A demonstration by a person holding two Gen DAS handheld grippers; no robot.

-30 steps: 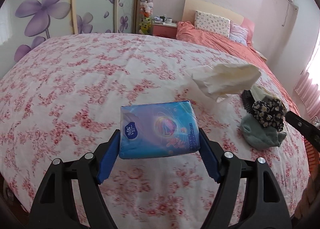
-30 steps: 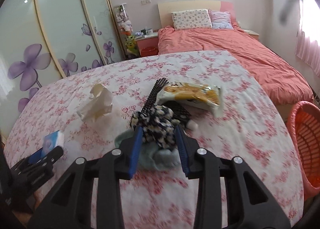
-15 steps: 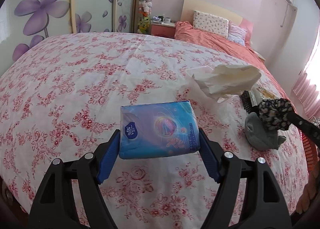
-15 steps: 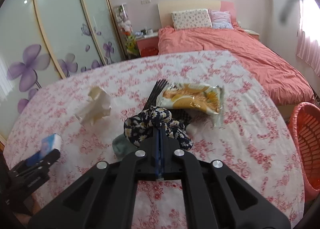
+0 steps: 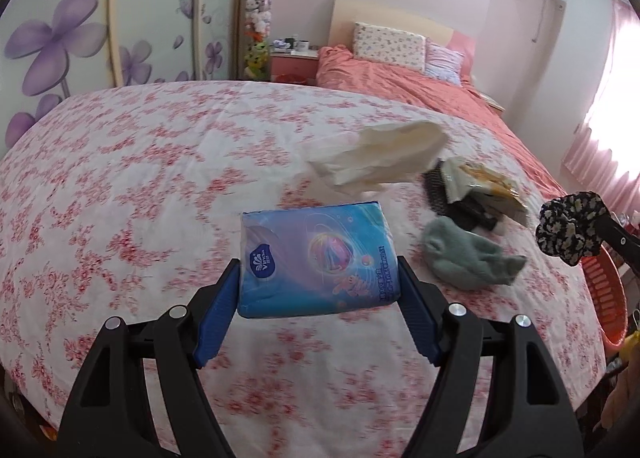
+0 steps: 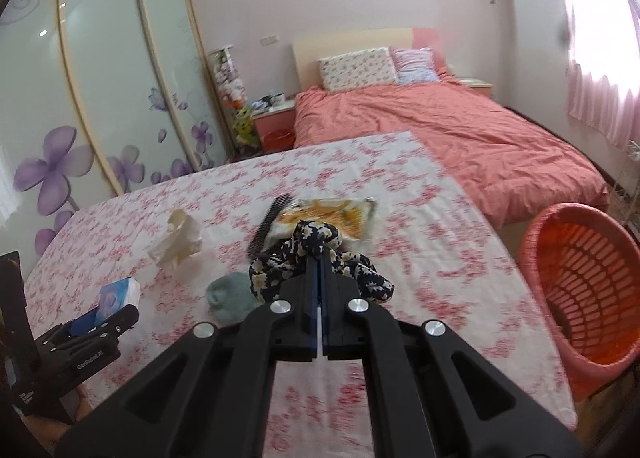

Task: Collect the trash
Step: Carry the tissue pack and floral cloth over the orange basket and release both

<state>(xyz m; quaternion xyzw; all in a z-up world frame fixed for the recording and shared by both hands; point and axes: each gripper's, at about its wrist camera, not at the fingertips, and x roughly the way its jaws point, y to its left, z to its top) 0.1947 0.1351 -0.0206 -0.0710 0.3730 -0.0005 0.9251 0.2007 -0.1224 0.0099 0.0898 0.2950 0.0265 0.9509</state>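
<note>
My left gripper (image 5: 319, 278) is shut on a blue tissue pack (image 5: 316, 254), held above the floral bed cover. My right gripper (image 6: 320, 264) is shut on a black floral scrunchie (image 6: 280, 264), lifted clear of the bed; in the left wrist view the scrunchie (image 5: 568, 230) hangs at the right edge. On the cover lie a crumpled white tissue (image 6: 176, 242), a yellow snack wrapper (image 6: 332, 213), a black comb (image 6: 266, 225) partly under the wrapper, and a grey-green sock (image 6: 230, 294).
An orange laundry basket (image 6: 588, 290) stands on the floor off the right edge of the floral bed (image 6: 420, 298). Behind it is a second bed with a salmon cover (image 6: 440, 125). Sliding wardrobe doors (image 6: 100, 77) line the left wall.
My right gripper shut on the scrunchie and lifted it up and to the right, off the grey-green sock. The left gripper drifted a little, still holding the pack.
</note>
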